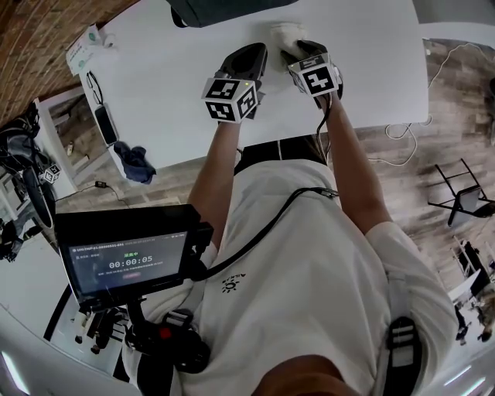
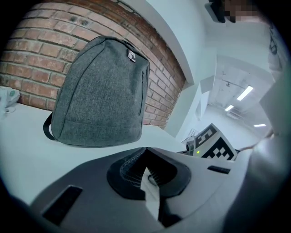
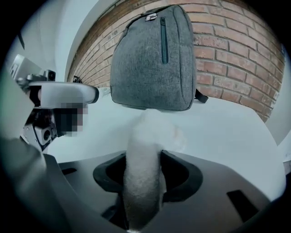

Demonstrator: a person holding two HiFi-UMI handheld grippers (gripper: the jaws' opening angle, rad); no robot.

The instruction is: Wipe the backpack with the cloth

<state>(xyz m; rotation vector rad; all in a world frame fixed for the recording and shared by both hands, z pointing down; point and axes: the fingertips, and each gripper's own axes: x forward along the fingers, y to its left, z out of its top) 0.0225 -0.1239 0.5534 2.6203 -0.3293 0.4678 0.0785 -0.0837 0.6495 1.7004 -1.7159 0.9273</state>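
Note:
A grey backpack (image 1: 224, 9) stands upright at the far edge of the white table (image 1: 170, 77), against a brick wall; it shows whole in the left gripper view (image 2: 100, 91) and in the right gripper view (image 3: 154, 59). A white fluffy cloth (image 1: 285, 35) lies on the table in front of it. My right gripper (image 1: 308, 48) is down over the cloth, jaws spread, and the cloth (image 3: 150, 136) fills the gap between them (image 3: 142, 154). My left gripper (image 1: 254, 54) hovers just left of it, jaws together and nothing in them (image 2: 144, 150).
A pack of wipes (image 1: 87, 42) lies at the table's left corner. A blue rag (image 1: 135, 162) and a dark flat device (image 1: 104, 124) sit on a low shelf to the left. A chest-mounted screen (image 1: 124, 259) hangs below. Cables trail on the floor at right (image 1: 402, 131).

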